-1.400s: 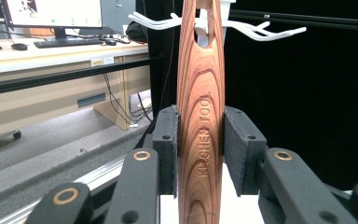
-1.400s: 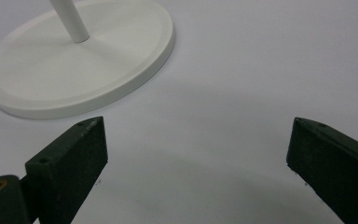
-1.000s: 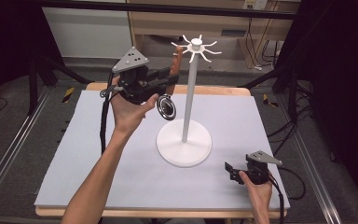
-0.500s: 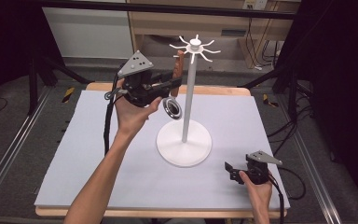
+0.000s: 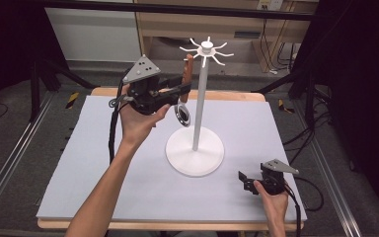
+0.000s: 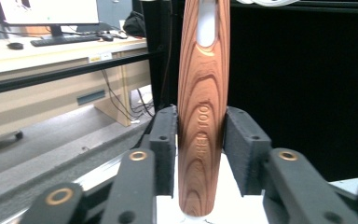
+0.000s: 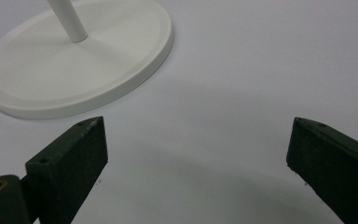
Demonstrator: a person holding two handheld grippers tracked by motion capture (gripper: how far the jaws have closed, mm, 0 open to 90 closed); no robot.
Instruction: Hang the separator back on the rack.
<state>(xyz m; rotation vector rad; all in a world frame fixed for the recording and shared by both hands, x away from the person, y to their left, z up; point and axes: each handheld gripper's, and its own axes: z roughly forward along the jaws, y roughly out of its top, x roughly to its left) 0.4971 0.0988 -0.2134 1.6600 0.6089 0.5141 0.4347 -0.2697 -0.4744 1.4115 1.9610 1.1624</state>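
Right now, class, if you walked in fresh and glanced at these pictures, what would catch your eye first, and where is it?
The tall white stand at the middle of the table, its hooks fanning out at the top. Next, the left gripper raised beside the pole, jaws clamped on the wooden handle of a utensil, whose round metal end hangs below. The right gripper sits low at the near right, jaws open.

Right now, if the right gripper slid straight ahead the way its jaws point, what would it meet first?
Probably the white stand's round base: the right gripper, jaws open, faces it across bare white tabletop, though the base sits left of centre.
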